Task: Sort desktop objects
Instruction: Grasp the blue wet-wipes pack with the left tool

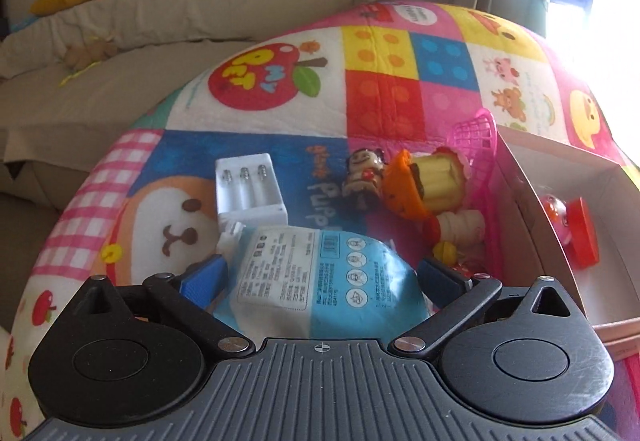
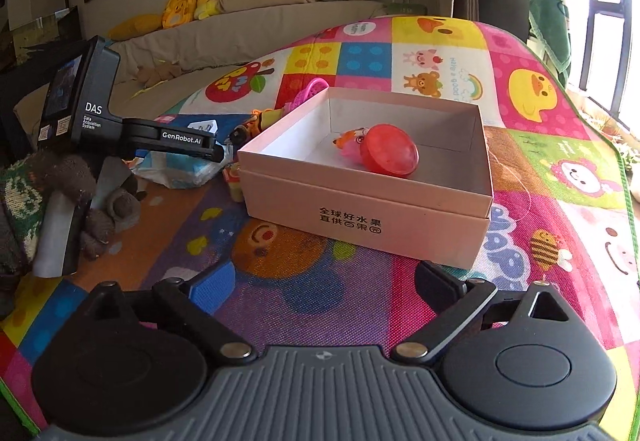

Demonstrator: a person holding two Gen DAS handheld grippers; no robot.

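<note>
1. Left gripper (image 1: 320, 277): jaws spread wide, one blue-and-white wipes packet (image 1: 316, 273) lying between them on the mat (image 1: 384, 81); whether the pads touch it, cannot tell.
2. Right gripper (image 2: 320, 289): jaws wide, nothing between them, only bare mat below, just before one pink box (image 2: 360, 221).
3. Inside the box: one red round toy (image 2: 388, 149) with a small figure joined to it.
4. Just beyond the packet: one white battery holder (image 1: 250, 193) with three slots.
5. Right of the holder: one small dark-haired figurine (image 1: 362, 175), one orange-and-yellow toy (image 1: 424, 185), one pink net scoop (image 1: 476, 141), all close together beside the box wall.
6. At the mat's left edge, in the right wrist view: one gloved hand (image 2: 80, 197) gripping the left gripper's handle.
</note>
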